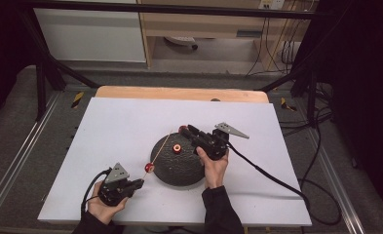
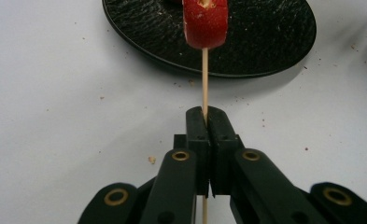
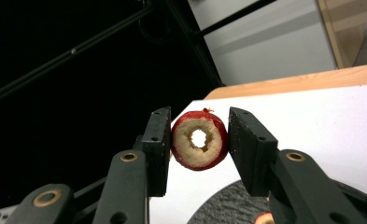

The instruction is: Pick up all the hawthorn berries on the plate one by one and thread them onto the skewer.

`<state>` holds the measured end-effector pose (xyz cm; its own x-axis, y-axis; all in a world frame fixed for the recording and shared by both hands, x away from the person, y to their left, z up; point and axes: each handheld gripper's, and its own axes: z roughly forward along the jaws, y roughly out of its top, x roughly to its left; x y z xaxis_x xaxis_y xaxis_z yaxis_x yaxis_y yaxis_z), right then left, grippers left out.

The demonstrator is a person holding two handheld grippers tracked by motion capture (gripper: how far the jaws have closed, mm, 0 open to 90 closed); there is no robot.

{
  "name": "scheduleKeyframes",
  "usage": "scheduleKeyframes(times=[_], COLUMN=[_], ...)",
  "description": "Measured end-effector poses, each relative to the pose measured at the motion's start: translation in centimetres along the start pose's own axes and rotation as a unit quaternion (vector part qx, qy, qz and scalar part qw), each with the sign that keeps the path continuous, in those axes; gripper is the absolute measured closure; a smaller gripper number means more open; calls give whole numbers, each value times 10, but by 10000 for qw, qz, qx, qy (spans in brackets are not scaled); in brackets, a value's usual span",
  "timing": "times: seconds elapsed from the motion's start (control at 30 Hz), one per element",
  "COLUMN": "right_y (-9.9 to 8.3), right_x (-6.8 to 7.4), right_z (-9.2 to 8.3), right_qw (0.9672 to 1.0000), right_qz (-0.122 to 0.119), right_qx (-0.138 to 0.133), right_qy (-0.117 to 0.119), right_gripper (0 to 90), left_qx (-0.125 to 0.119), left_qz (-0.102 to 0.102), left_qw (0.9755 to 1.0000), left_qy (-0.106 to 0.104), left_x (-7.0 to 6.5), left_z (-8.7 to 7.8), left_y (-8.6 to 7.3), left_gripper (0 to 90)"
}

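Observation:
My left gripper (image 1: 141, 183) sits near the table's front left, shut on the near end of a thin wooden skewer (image 1: 161, 150). In the left gripper view the skewer (image 2: 204, 79) rises from between the closed jaws of the left gripper (image 2: 204, 112) and carries a red fruit slice (image 2: 205, 23). That threaded slice (image 1: 149, 168) hangs by the edge of the black plate (image 1: 179, 170). My right gripper (image 1: 185, 130) hovers over the plate's far side. The right gripper (image 3: 199, 128) is shut on a red-skinned ring slice (image 3: 199, 140) with a hole through its pale middle.
Another red ring slice (image 1: 177, 147) lies on the black plate (image 3: 223, 210), also seen low in the right gripper view as a red slice (image 3: 264, 218). The white table top (image 1: 116, 131) stretches around the plate, with a wooden edge (image 1: 179, 92) at the back. Cables trail at the right.

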<state>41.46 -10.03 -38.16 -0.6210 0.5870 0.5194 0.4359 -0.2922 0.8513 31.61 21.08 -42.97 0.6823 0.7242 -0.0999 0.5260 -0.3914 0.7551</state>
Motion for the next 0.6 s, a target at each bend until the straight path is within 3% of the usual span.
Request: scheduleKeyframes(times=[0.4, 0.6], right_y=[-6, -6], right_x=[-2, -4], right_z=[8, 10], right_qw=[9982, 9971], right_qz=[256, 275], right_qx=[-539, -698], right_qy=[-98, -140], right_gripper=[609, 609], left_qx=[-21, -33], left_qz=[-88, -172], left_qw=[9999, 9997], left_qy=[-90, -170], left_x=[-6, -10], left_z=[2, 4], left_y=[0, 1], left_gripper=[885, 885])
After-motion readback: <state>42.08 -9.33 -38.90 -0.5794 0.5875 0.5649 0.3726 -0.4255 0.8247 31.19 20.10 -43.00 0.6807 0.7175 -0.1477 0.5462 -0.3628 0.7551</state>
